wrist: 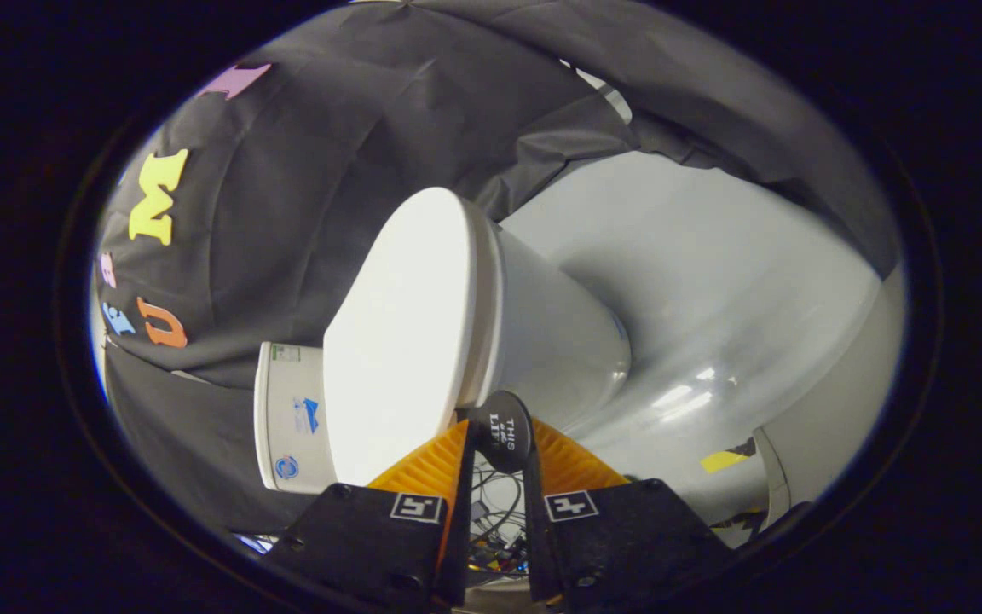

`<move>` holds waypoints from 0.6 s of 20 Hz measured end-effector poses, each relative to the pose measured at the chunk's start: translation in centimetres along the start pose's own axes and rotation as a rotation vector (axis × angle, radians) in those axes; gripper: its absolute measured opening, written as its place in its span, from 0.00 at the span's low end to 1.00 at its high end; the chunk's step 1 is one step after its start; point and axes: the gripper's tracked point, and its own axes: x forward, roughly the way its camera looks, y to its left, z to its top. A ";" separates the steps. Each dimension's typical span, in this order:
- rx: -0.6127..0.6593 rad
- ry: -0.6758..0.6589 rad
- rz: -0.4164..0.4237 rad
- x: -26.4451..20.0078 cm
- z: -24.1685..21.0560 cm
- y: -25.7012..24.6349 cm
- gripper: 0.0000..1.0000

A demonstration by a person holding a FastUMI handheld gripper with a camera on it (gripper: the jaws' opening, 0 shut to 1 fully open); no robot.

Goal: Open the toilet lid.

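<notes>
The white toilet appears rolled sideways in the gripper view. Its lid [406, 333] lies down on the seat and bowl [559, 341], and the tank [286, 418] stands behind the lid. A round black lift tab [504, 431] sticks out from the lid's front edge. My gripper [499, 435] is at that edge with the tab held between its two fingers [431, 465], which press on it from both sides. No gap shows between the lid and the seat.
A pale glossy floor [713, 281] spreads beyond the bowl, with a strip of yellow tape [723, 461] on it. Black cloth walls [303, 196] close in behind the tank. A tangle of cables [495, 520] shows through the gap between the fingers.
</notes>
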 end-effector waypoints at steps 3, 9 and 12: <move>0.067 -0.004 0.032 -0.2 0.0 0.3 0.21; 0.067 -0.043 0.100 -1.4 0.5 2.2 0.08; 0.055 -0.049 0.116 -2.1 0.7 3.1 0.06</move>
